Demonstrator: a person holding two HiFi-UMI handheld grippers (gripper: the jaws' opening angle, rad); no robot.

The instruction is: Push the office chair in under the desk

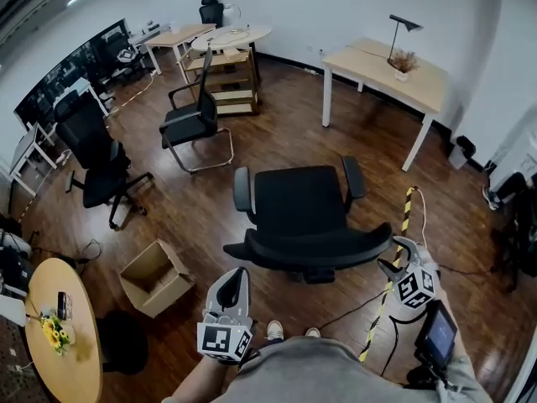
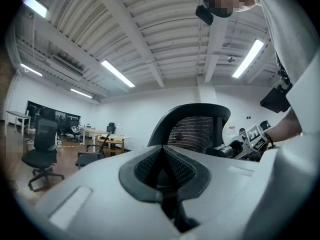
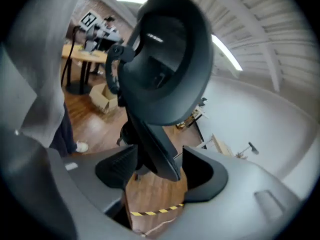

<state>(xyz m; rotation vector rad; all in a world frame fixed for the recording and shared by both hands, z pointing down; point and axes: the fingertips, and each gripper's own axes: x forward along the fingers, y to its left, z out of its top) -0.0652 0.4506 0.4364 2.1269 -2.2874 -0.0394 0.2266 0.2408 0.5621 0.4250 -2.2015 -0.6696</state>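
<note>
The black office chair (image 1: pixel 300 200) stands mid-floor with its backrest (image 1: pixel 315 247) toward me. The light wooden desk (image 1: pixel 388 67) is far behind it at the back right. My left gripper (image 1: pixel 232 295) hovers just short of the backrest's left end, jaws shut and empty; in the left gripper view the mesh backrest (image 2: pixel 196 130) rises beyond the closed fingertips (image 2: pixel 162 170). My right gripper (image 1: pixel 398 261) is at the backrest's right end. In the right gripper view it (image 3: pixel 157 173) stands open, with a dark bar of the chair's back (image 3: pixel 156 151) between the pads and a gap beside it.
A cantilever chair (image 1: pixel 195 122) and a swivel chair (image 1: pixel 94 159) stand to the left. An open cardboard box (image 1: pixel 155 277) lies at the near left by a round table (image 1: pixel 63 342) with flowers. A yellow-black striped strip (image 1: pixel 394 267) and cables cross the floor on the right.
</note>
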